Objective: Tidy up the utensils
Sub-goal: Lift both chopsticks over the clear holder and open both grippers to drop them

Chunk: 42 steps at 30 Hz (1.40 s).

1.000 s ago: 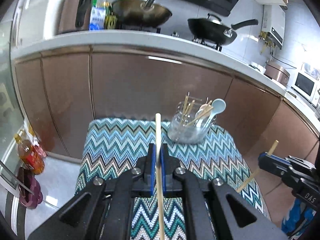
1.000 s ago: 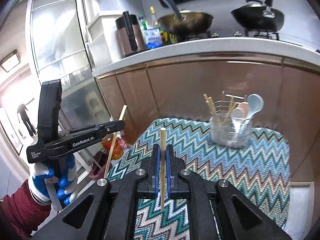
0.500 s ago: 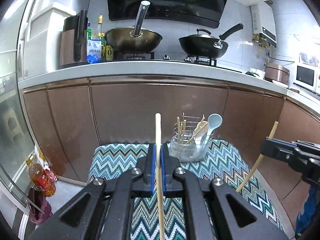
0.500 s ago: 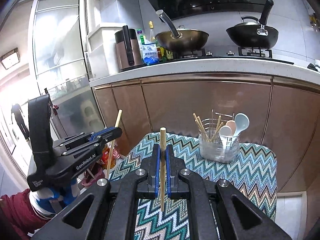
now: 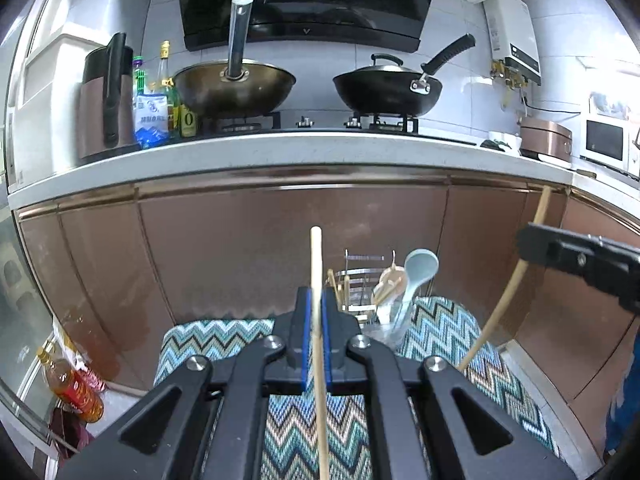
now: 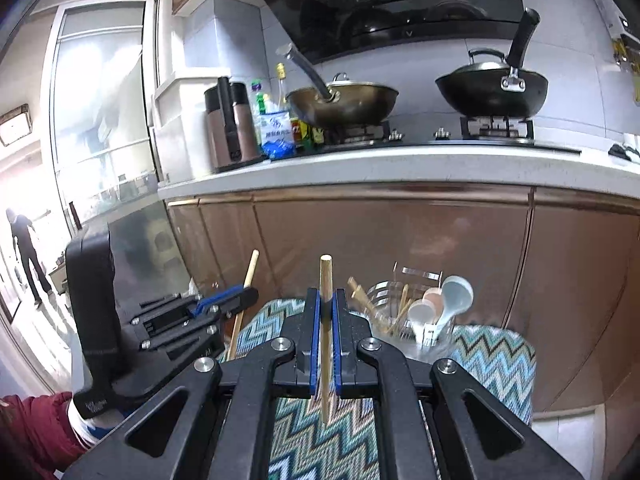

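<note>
Farther from holder (image 5: 384, 312): both chopsticks (image 5: 318, 320).

The chopstick (image 5: 316, 280) looks like pale, smooth wood. The left gripper (image 5: 316, 344) is matt black plastic with blue pads and shiny metal bolts. Under it lies a woven zigzag cloth (image 5: 440, 332). Behind the cloth, the cupboard doors (image 5: 240, 248) are glossy brown.
</note>
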{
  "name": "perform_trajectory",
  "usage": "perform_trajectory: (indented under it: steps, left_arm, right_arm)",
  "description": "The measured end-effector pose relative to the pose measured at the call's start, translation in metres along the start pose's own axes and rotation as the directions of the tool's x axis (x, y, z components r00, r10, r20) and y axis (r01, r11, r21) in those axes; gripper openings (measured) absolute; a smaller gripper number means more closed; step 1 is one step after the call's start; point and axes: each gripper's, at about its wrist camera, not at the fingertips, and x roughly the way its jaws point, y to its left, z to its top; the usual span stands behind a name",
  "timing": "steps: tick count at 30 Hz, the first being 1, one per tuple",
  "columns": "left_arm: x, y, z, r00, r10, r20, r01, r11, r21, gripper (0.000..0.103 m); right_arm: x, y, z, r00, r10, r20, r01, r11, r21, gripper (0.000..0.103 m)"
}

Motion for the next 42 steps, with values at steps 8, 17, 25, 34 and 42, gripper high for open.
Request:
perform_trajectory:
  steps: [8, 17, 25, 34, 42]
  left_arm:
    - [0.027, 0.028, 0.068, 0.992, -0.027, 0.123, 0.045, 0.988, -0.150, 0.004]
    - [0.090, 0.027, 0.109, 0.978, -0.023, 0.206, 0.080, 0.959, -0.272, 0.005]
    - [0.150, 0.022, 0.096, 0.981, 0.024, 0.192, 0.047, 0.933, -0.356, 0.005]
    - [0.188, 0.008, 0.062, 0.979, 0.087, 0.186, -0.019, 0.940, -0.340, 0.007]
    - [0.156, 0.024, 0.064, 0.980, 0.083, 0.182, -0.019, 0.944, -0.329, 0.042]
  right_arm:
    - [0.025, -0.023, 0.047, 0.995, -0.001, 0.099, 0.000, 1.000, 0.006, 0.005]
    - [0.077, -0.049, 0.079, 0.986, -0.084, 0.143, 0.089, 0.996, -0.022, 0.005]
    - [0.119, -0.078, 0.070, 0.988, -0.108, 0.109, 0.108, 0.994, 0.001, 0.005]
    - [0.153, -0.083, 0.042, 0.992, -0.120, 0.047, 0.121, 0.993, -0.014, 0.006]
    - [0.133, -0.073, 0.038, 0.985, -0.149, 0.082, 0.149, 0.989, -0.003, 0.044]
